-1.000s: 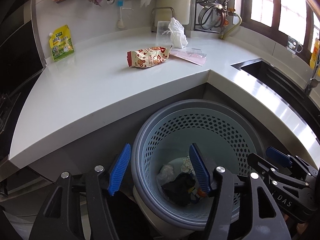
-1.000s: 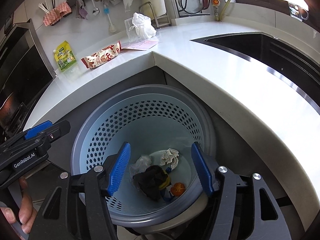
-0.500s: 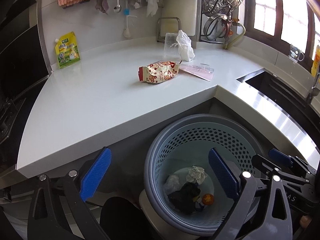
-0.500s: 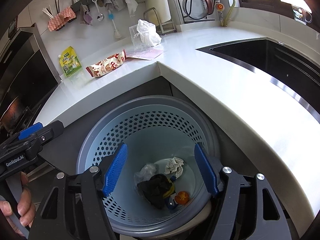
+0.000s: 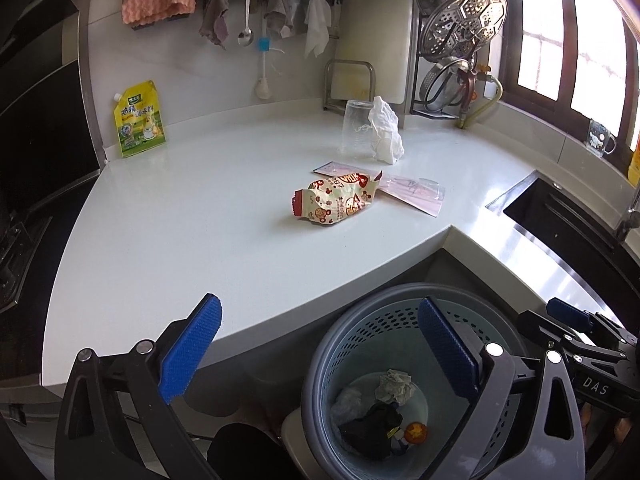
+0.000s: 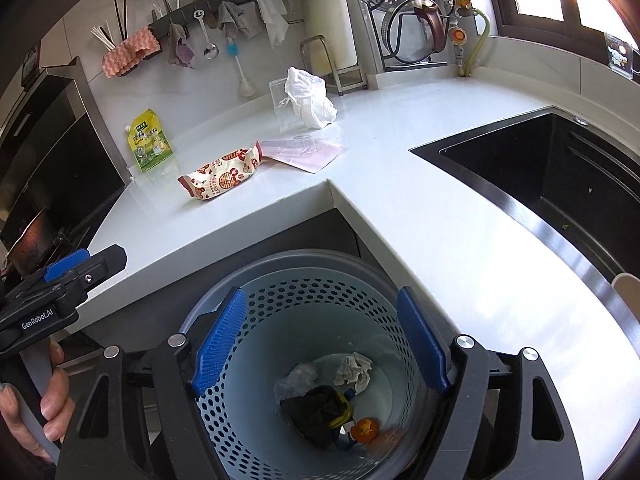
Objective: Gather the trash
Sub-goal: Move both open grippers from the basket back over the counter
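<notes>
Bare white counter (image 5: 208,216) is lying open across the near left stretch, with nothing standing between its front edge and the snack wrapper (image 5: 336,202). Behind the wrapper a flat pink packet (image 5: 416,194) is lying just beside it, and farther back a clear cup (image 5: 356,128) and a crumpled white bag (image 5: 386,132) are standing touching each other, blocking the way to the back wall there. A yellow pouch (image 5: 138,122) is leaning at the far left wall. The bin (image 6: 304,280) mouth is gaping open below the counter corner, trash sitting only at its bottom. The sink (image 6: 560,160) is opening on the right.
</notes>
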A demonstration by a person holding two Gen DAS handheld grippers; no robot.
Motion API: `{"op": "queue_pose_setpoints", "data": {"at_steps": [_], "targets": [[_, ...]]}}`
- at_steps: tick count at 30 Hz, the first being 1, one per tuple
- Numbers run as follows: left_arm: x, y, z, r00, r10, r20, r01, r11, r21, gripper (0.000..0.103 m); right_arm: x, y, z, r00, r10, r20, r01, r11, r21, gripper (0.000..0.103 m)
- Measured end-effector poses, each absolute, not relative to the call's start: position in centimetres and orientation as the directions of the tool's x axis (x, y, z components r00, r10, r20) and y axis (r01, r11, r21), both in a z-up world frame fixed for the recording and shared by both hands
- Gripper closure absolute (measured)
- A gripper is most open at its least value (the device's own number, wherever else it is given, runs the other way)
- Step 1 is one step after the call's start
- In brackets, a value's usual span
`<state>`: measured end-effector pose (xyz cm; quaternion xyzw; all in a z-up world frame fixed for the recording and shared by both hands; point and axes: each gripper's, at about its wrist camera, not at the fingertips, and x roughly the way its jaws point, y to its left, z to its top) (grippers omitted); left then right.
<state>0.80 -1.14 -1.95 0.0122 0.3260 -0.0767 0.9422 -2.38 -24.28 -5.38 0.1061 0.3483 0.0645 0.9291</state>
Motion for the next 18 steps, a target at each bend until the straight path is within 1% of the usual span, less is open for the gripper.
{"op": "queue_pose_setpoints", "data": {"at_steps": [4,18], "targets": [[2.3,-0.9,-1.3,0.777,-0.163,-0.608,0.154,0.986,-0.067,0.007,-1.1,-24.9,-4.5,0.755,0.192,-0.627,-0.044,0.969,0.243,0.029],[6.7,0.2,1.5,0.816,-0.119,-0.565,0.115,0.992,-0.044,0.006,3.5,-25.1,-1.0,0.775,0.161,-0.611,-0.078,0.984,0.160,0.028]]}}
